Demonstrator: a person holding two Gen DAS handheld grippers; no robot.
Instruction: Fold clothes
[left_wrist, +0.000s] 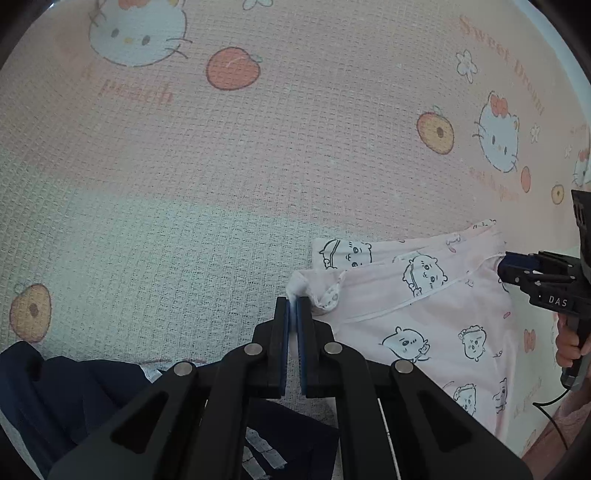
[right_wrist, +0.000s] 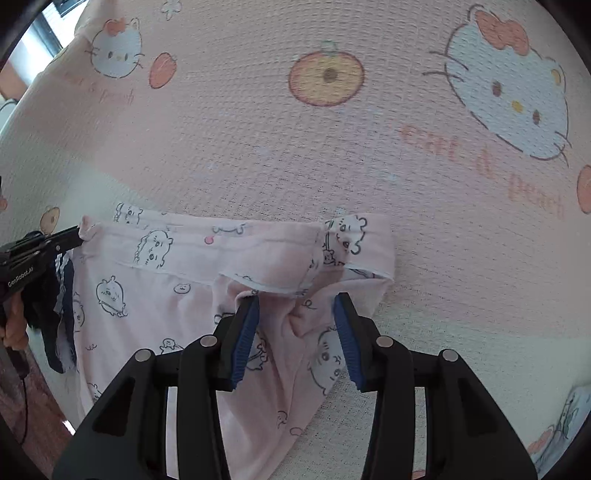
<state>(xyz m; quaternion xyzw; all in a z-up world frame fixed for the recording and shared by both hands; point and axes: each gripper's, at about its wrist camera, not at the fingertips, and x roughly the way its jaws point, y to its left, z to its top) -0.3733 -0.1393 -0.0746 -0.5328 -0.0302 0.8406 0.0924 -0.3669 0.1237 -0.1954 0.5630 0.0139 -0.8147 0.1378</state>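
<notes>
Left tongs (left_wrist: 292, 308) pinch a corner of the pink garment (left_wrist: 424, 314), pinning it taut on the bedsheet (left_wrist: 258, 166); right tongs (right_wrist: 297, 314) straddle the opposite bunched corner, spread, likely about to grasp.

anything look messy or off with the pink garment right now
Yes: the pink pyjama garment is bunched and twisted between the open right tongs, its band flipped over. The left tongs pinch the opposite corner.

black grippers (left_wrist: 293, 306) (blue pads (right_wrist: 245, 334)), silver rivets (left_wrist: 253, 349), white lettering.
</notes>
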